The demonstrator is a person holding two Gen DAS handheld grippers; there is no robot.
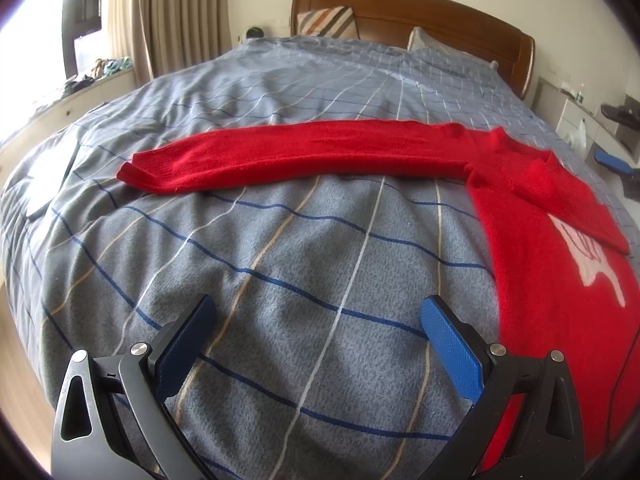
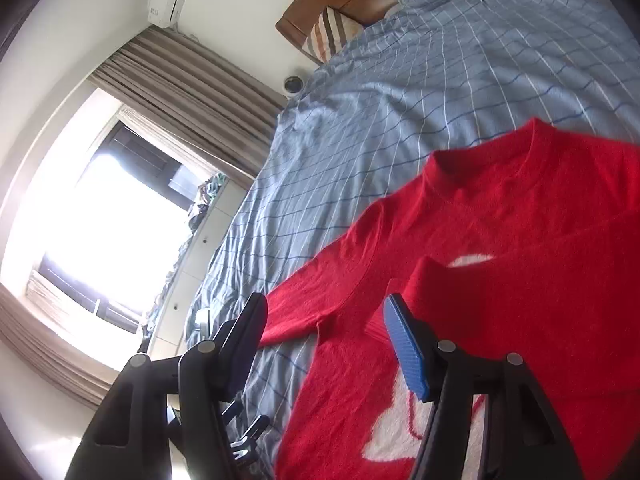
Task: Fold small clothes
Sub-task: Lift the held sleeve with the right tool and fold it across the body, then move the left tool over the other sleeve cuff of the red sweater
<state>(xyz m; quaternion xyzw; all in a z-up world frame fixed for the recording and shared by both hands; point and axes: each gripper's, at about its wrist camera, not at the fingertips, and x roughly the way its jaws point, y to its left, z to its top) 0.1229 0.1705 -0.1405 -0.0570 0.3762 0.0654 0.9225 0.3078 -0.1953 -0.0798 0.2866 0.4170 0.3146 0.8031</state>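
The red sweater [image 1: 560, 280] is lying flat on the blue-grey checked bedspread [image 1: 280, 260], one sleeve [image 1: 300, 152] stretching straight out across the bed, the other sleeve [image 2: 540, 280] lying folded over the chest and its white motif. The left gripper [image 1: 320, 344] is hovering over bare bedspread beside the sweater's hem, fingers spread wide, gripping nothing. The right gripper [image 2: 326, 332] is hanging above the sweater, jaws parted and empty.
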